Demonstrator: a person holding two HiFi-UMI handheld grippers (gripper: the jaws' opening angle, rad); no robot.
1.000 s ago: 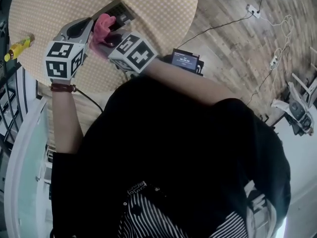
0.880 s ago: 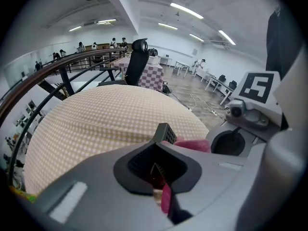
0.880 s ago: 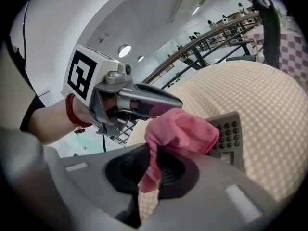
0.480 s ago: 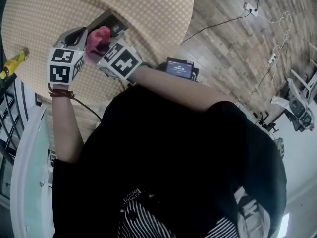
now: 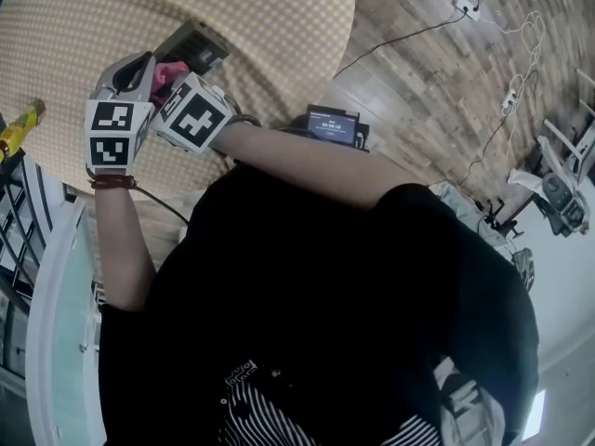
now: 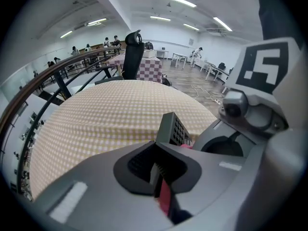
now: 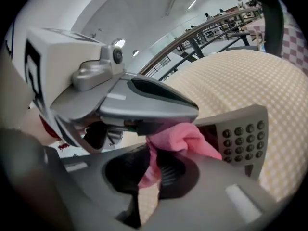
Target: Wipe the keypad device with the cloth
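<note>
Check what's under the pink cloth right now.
The pink cloth lies against the keypad device. Its button grid shows beside the cloth; the part beneath the cloth is hidden.

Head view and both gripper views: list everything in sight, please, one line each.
keypad device: one, grey with dark keys, over the table, in the left gripper's jaws
cloth: one, pink, against the keypad device
table: one, round, beige checked cover
yellow object: one, at the head view's left edge, too small to identify
screen device: one, dark, display lit, on the wooden floor beside the table
cables: several, black and white, across the floor
office chair: one, black, beyond the table
left gripper: grey, closed on the keypad device
right gripper: grey, closed on the cloth
</note>
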